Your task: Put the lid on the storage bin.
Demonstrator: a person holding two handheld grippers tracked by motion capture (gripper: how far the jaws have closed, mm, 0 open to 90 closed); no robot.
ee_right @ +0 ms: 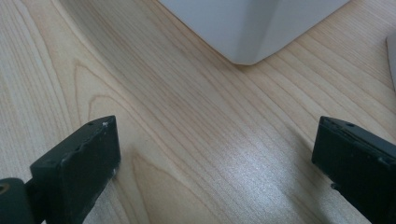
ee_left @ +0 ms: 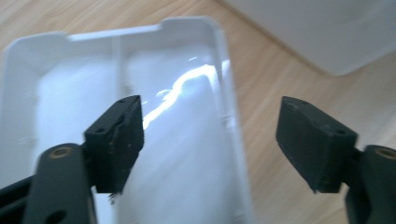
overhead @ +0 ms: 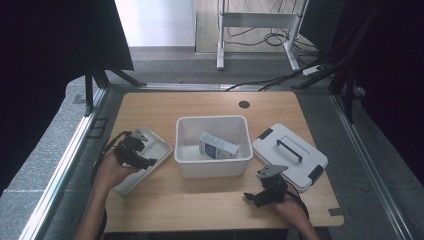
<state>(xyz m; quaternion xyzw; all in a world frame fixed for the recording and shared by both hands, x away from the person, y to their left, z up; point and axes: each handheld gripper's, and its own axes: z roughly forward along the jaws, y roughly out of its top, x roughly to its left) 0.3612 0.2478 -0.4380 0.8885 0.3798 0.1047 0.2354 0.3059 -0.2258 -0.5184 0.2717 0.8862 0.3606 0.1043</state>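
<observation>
A white bin [overhead: 213, 165] stands mid-table with a small blue-and-white carton [overhead: 218, 146] lying inside it. Left of the bin lies a shallow white tray [overhead: 159, 148], empty where it shows. My left gripper [overhead: 147, 161] hovers over that tray, open; in the left gripper view its jaws straddle the tray's right rim [ee_left: 232, 126] with nothing between them. My right gripper [overhead: 248, 196] is low over bare wood near the table's front edge, open and empty. The right gripper view has the bin's corner [ee_right: 250, 42] just ahead.
A white lid [overhead: 291, 155] with a black handle and black clips lies right of the bin, close behind my right hand. A round cable hole [overhead: 244, 104] sits at the table's back. Bare wood runs along the front.
</observation>
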